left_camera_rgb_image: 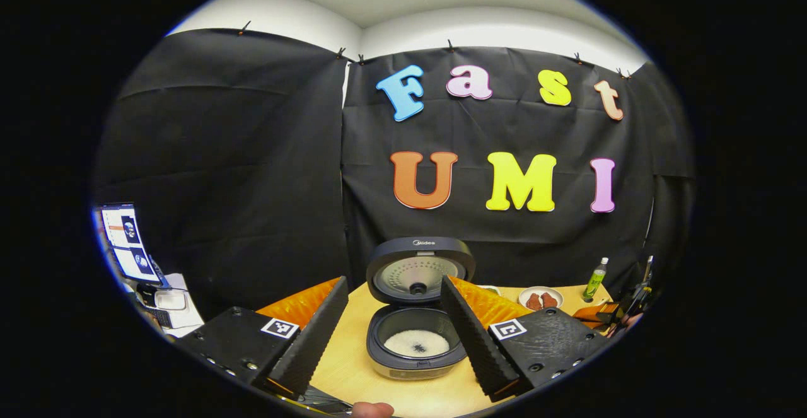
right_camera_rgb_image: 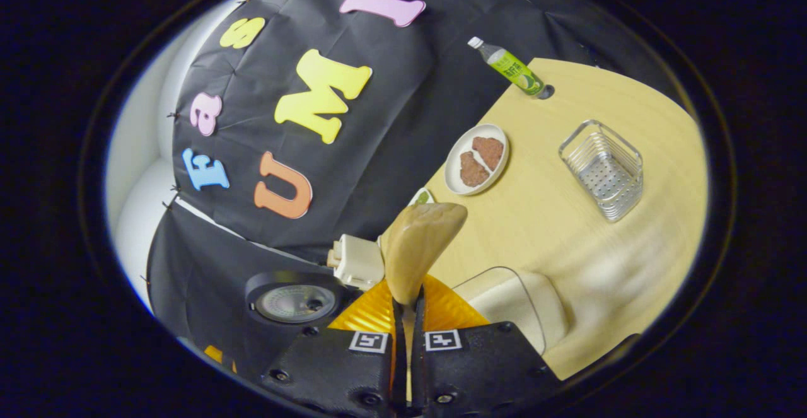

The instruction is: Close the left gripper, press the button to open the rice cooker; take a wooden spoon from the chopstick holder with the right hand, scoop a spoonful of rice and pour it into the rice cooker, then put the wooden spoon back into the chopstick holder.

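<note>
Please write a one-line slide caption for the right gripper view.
Right gripper holds the wooden spoon above the table, near the empty metal holder.

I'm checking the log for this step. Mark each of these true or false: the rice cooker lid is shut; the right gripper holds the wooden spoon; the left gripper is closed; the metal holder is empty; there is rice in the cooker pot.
1. The rice cooker lid is shut. False: it stands open.
2. The right gripper holds the wooden spoon. True.
3. The left gripper is closed. False: its fingers are spread wide.
4. The metal holder is empty. True.
5. Rice lies in the cooker pot. True.
</note>
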